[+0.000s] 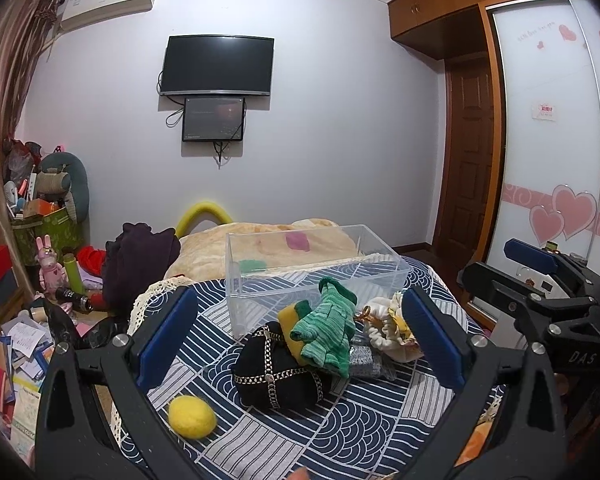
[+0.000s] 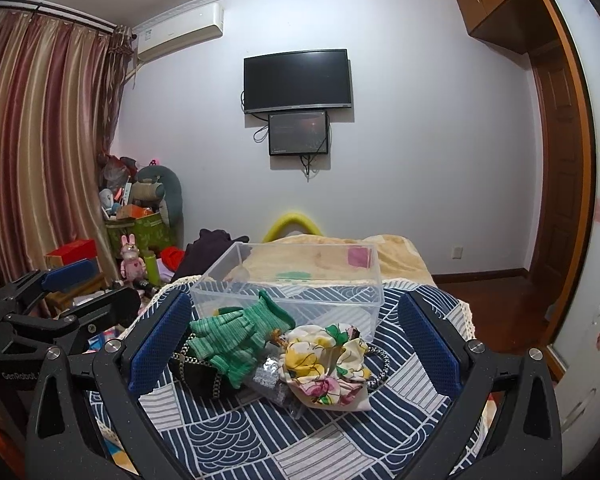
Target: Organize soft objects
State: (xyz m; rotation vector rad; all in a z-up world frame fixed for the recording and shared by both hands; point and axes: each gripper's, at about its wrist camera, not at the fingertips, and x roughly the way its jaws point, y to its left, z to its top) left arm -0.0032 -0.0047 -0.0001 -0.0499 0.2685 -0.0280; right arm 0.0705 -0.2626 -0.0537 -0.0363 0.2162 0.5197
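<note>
Both grippers idle, jaws released wide, nothing between the pads: left gripper (image 1: 300,340) and right gripper (image 2: 294,344) hover above the near side of the clear plastic bin (image 1: 384,278), each aimed at it. The bin sits upright on the blue-and-white patterned cloth (image 1: 340,432); interior looks bare, the coloured patches seen through its walls belong to the beige blanket (image 1: 204,248) behind it. Soft stuff is piled on the cloth just in front of the bin's near wall: green knit gloves (image 1: 328,332) on top, draped over a yellow-green sponge (image 1: 294,322) and a black pouch with chain trim (image 1: 278,376). Right of the gloves, still close to the bin's near-right corner, a floral fabric bundle (image 2: 326,364), with a grey glittery piece (image 1: 366,360) wedged between it and the black pouch. A yellow felt ball (image 1: 192,416) lies apart from the pile, further from the bin, at the near-left of the cloth. From the left wrist view the right gripper shows off to the bin's right. On the wall beyond the bin: a TV (image 1: 218,66) with a smaller screen (image 1: 214,119) directly below.
</note>
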